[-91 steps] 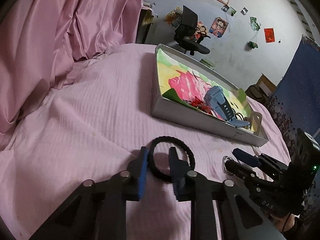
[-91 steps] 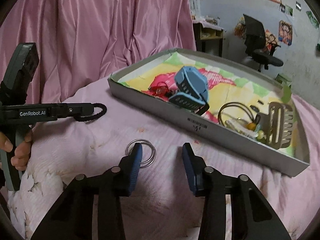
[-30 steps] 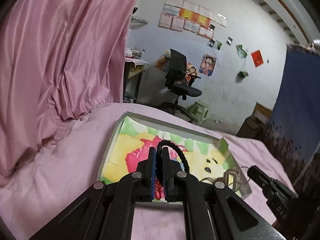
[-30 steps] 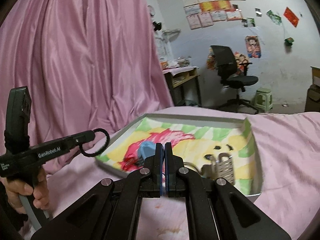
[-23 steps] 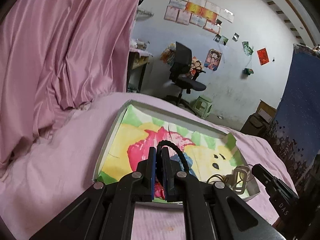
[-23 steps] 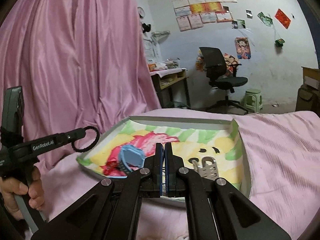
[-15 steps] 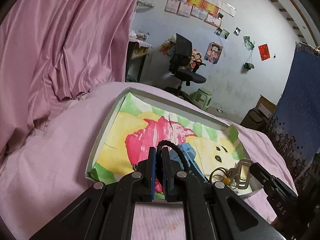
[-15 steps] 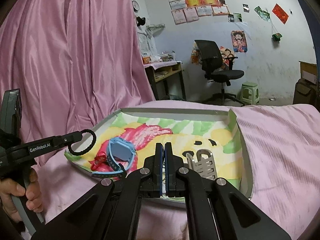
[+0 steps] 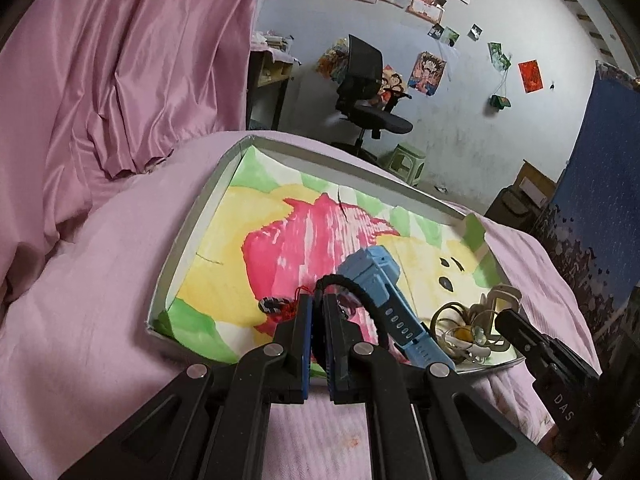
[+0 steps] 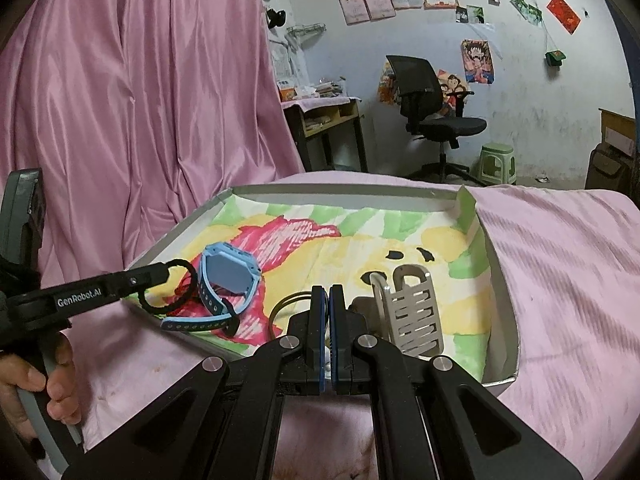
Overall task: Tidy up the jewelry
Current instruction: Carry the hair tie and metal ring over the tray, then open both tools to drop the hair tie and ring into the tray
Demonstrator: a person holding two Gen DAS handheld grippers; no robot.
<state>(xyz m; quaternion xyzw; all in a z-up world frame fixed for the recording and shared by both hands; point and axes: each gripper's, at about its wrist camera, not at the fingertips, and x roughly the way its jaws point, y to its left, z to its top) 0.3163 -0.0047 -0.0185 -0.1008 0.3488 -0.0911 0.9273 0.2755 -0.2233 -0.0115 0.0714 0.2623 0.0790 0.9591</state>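
Black braided bracelet (image 9: 362, 294), looped, ropy

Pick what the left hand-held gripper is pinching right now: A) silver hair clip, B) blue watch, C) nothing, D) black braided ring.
D: the left hand-held gripper is shut on the black braided ring, whose loop hangs over the tray beside the blue watch, which lies untouched on the tray liner.
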